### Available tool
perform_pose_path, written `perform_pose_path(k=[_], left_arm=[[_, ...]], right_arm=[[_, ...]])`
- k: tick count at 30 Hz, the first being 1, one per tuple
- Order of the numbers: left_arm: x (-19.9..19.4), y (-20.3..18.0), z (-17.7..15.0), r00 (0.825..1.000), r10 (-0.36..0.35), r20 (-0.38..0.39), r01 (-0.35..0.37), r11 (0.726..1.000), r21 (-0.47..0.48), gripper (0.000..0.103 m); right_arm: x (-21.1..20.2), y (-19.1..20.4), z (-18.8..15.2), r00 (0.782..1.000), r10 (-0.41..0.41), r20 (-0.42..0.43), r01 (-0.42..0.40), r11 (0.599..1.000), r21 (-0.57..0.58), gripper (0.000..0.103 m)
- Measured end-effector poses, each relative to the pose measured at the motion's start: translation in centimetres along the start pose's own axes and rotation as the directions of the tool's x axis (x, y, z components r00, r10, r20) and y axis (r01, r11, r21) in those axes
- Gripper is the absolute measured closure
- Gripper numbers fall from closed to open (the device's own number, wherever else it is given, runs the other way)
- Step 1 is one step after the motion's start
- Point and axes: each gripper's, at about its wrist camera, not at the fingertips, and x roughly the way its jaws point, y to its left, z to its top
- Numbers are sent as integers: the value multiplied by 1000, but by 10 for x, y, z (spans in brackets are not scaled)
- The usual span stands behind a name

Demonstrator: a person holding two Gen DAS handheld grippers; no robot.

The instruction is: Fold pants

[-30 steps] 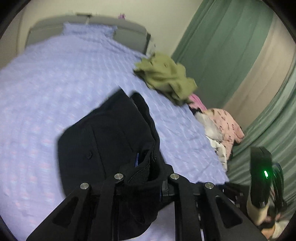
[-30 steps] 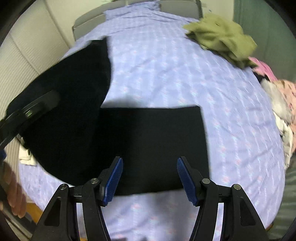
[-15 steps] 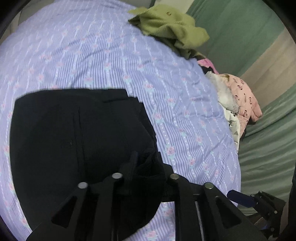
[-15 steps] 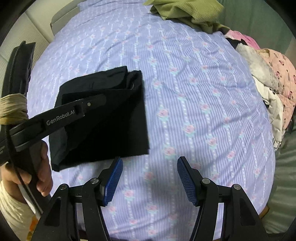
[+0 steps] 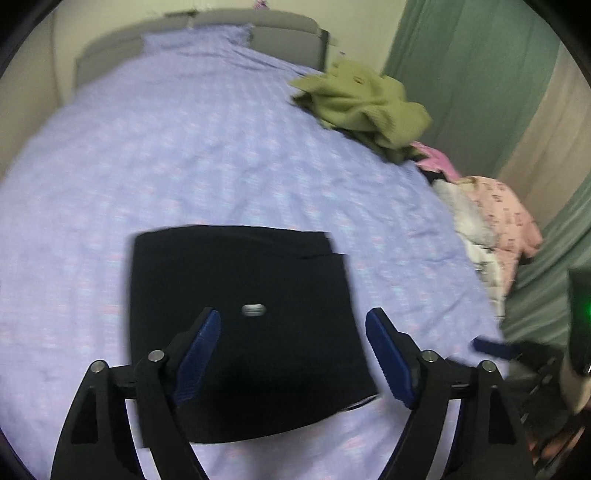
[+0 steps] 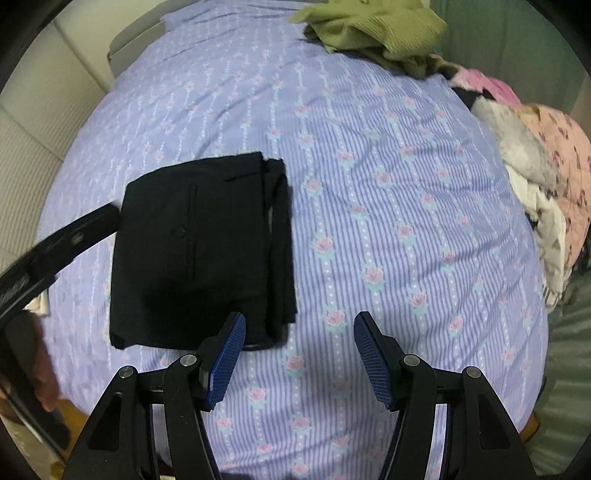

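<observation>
The black pants (image 5: 240, 317) lie folded into a flat rectangle on the purple flowered bedsheet (image 5: 166, 155). A metal clasp (image 5: 253, 309) shows on top. My left gripper (image 5: 293, 354) is open and empty, just above the near edge of the pants. In the right wrist view the folded pants (image 6: 199, 254) lie left of centre. My right gripper (image 6: 299, 358) is open and empty, over bare sheet (image 6: 388, 221) to the right of the pants' near corner. The left gripper's arm (image 6: 62, 243) reaches in from the left there.
An olive green garment (image 5: 362, 107) lies crumpled at the far right of the bed. A heap of pink and white clothes (image 5: 491, 229) sits along the right edge. Green curtains (image 5: 469, 66) hang beyond. The grey headboard (image 5: 221, 26) is at the far end.
My left gripper has opened and let go of the pants, which now lie flat and folded. It has pulled back. My right gripper stays open and has moved little.
</observation>
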Motion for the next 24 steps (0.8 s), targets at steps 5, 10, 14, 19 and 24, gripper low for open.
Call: perform_pose_path(k=[5,10,14,19,24], left_arm=[[-39,37,-16,993,113,24,-113,994,2,15],[-61,69,-30,982,190,15,-189,980,-54,9],[-62,84,-38,971,241,4,-240,969,-61,6],[-42,106,-43,954,299,-31,-300,952,-62,6],[-17,135,-48,944,314,-98,-325,936,-132,6]], right_arm=[[-15,28,5,998,7,58,-2,997,-76,26],[-23,54,10,994,20,111,-5,991,-136,18],[-17,74,16,991,22,130,0,985,-173,17],[0,80,22,985,15,172,9,990,-141,18],[16,47,26,972,32,231,-51,996,76,17]])
